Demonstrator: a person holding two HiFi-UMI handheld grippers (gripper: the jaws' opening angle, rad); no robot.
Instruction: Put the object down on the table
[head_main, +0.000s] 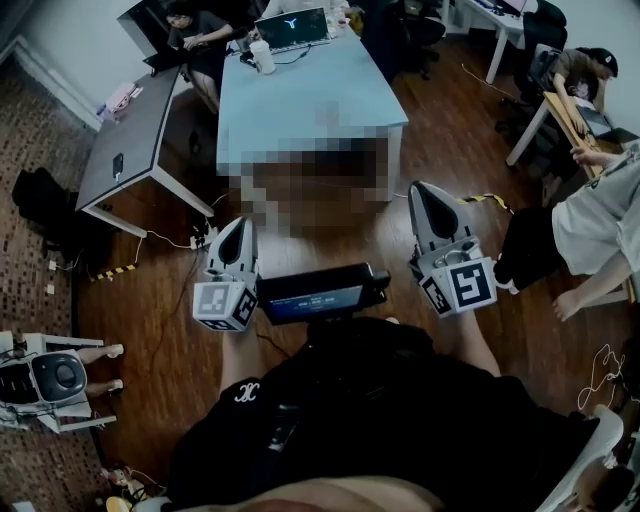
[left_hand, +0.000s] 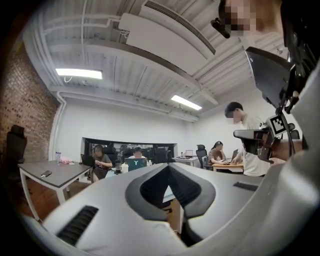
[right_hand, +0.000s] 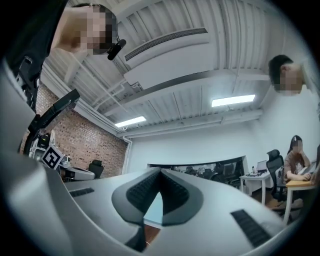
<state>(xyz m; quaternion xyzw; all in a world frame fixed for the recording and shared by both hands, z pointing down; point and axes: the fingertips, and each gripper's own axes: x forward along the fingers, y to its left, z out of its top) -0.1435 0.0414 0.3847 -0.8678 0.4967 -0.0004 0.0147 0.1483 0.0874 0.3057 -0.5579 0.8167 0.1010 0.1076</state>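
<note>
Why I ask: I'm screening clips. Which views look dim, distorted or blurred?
Head view: dim, corners darkened, a mosaic patch overlapping the table. Left gripper view: heavy fisheye, black rim, glaring ceiling light, fingers soft. Right gripper view: the same.

I find my right gripper (right_hand: 161, 174) with its jaws pressed together, tips meeting, nothing between them. Beyond them I note a pale blue table (right_hand: 154, 210), a brick wall (right_hand: 87, 145) at left and a seated person (right_hand: 295, 162) at far right.

Worktop (head_main: 320, 95): near end cannot be made out. Person (head_main: 600, 225): cut off by the right edge. Laptop (head_main: 292, 28): screen too small to read.
</note>
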